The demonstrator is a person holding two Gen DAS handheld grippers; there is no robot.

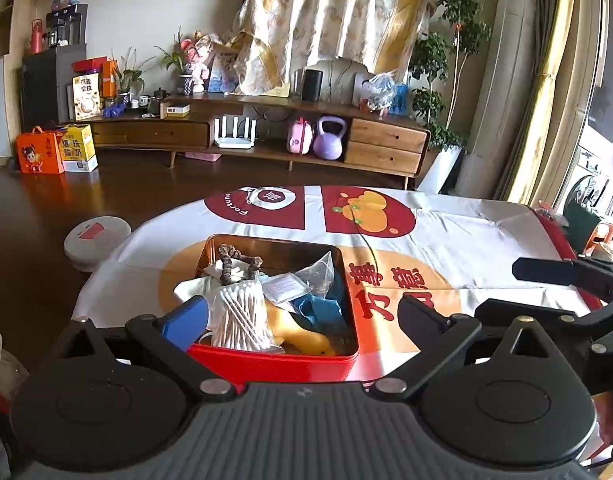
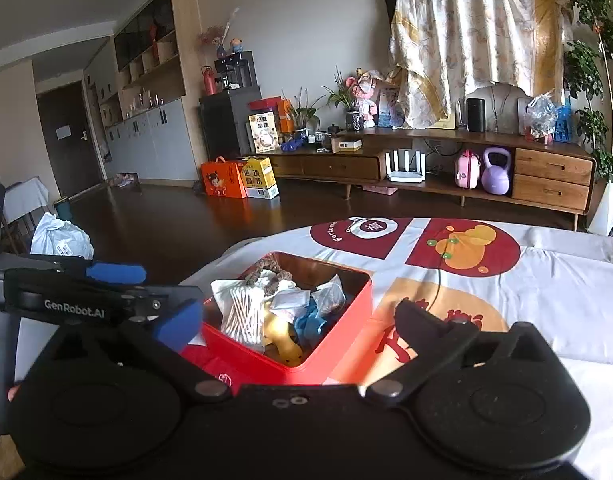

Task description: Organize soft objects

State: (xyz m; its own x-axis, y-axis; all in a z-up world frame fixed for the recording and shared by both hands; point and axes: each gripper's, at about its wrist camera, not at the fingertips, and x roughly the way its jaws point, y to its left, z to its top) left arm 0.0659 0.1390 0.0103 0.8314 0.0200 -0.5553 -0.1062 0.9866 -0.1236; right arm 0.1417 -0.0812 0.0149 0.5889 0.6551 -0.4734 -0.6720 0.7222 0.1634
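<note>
On the table's white printed cloth [image 1: 466, 240] a red tin box [image 1: 274, 364] is sitting with its lid off, and the soft things are lying heaped inside it. In the left wrist view the left gripper [image 1: 302, 316] is hovering at the near edge of the box with its fingers spread wide and nothing between them. Its blue-padded finger [image 1: 186, 322] is reaching over the box's near left corner, just beside a bag of cotton swabs [image 1: 240, 316], though whether they are touching cannot be told. Its black finger [image 1: 422, 318] is hanging outside the box's right wall, over the cloth. So the box is lying mostly between the two fingers and slightly ahead of them.

Inside the box, a brown twisted hair tie [image 1: 232, 264] is resting at the far left on a white cloth [image 1: 194, 288]. A clear plastic packet [image 1: 318, 272] is standing toward the far right, a blue soft piece [image 1: 322, 308] is lying below it, and a yellow soft toy [image 1: 302, 340] is lying along the near wall.

In the right wrist view the right gripper [image 2: 302, 320] is also hanging released and empty, its blue finger [image 2: 178, 324] near the box's [image 2: 326, 356] left corner and its black finger [image 2: 422, 324] over the cloth to the right of the box. The left gripper [image 2: 106, 292] is showing at the left there, apart from the box's contents.
</note>
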